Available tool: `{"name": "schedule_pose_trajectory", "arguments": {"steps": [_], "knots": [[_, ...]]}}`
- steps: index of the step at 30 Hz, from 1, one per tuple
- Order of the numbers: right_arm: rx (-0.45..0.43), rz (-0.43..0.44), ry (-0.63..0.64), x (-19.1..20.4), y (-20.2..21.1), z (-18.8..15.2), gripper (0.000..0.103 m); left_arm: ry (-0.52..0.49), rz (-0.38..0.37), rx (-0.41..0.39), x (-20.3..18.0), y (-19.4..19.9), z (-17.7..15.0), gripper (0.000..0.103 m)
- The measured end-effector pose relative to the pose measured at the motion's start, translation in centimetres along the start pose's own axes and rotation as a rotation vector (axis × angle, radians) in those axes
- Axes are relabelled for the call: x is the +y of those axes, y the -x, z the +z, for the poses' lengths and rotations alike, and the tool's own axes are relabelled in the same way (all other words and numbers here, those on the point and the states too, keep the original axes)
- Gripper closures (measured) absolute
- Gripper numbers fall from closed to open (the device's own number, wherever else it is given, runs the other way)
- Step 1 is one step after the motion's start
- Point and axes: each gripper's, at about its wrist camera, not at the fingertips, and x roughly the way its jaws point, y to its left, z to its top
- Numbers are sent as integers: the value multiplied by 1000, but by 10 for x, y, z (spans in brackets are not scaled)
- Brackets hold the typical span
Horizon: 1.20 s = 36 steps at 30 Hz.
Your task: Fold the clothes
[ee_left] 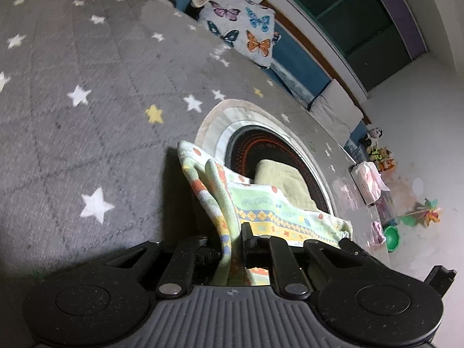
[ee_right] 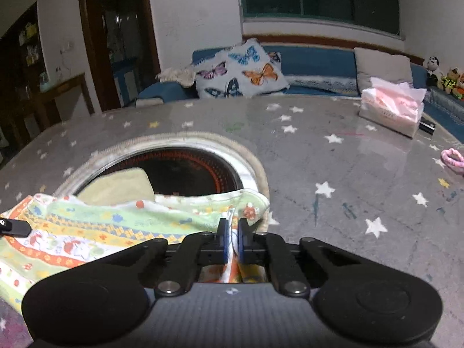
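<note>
A patterned cloth (ee_right: 95,226) in green, yellow and orange lies on the grey star-print table (ee_right: 333,174), partly over a round black inset (ee_right: 191,171). My right gripper (ee_right: 233,229) is shut on the cloth's right corner, with fabric pinched between the blue pads. In the left wrist view the same cloth (ee_left: 261,206) rises in a fold, and my left gripper (ee_left: 232,237) is shut on its edge. The tip of the left gripper (ee_right: 14,227) shows at the left edge of the right wrist view. A folded pale yellow cloth (ee_left: 281,179) lies in the inset behind.
A tissue box (ee_right: 391,107) with pink tissue stands at the table's far right, and a pink band (ee_right: 452,159) lies near the right edge. Behind the table is a blue sofa (ee_right: 313,61) with a butterfly cushion (ee_right: 240,69) and soft toys (ee_right: 443,78).
</note>
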Motion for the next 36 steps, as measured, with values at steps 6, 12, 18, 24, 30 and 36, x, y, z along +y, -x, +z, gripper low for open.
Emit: {"name": "schedule_pose_trajectory", "arguments": {"steps": [6, 12, 18, 24, 30, 36], "knots": [[-77, -24, -15, -12, 36, 9, 98, -100, -45, -15, -39, -2, 6, 94], [-118, -140, -54, -50, 67, 13, 99, -221, -112, 24, -100, -37, 3, 94], [-135, -284, -101, -107, 95, 12, 99, -333, -187, 104, -166, -86, -7, 94], [-122, -419, -146, -161, 108, 6, 99, -423, -248, 180, -224, -136, -24, 94], [-99, -513, -199, -203, 111, -6, 99, -512, -248, 230, -256, -175, -47, 94], [-42, -563, -259, -228, 98, -24, 96, -604, -157, 210, -256, -189, -58, 75]]}}
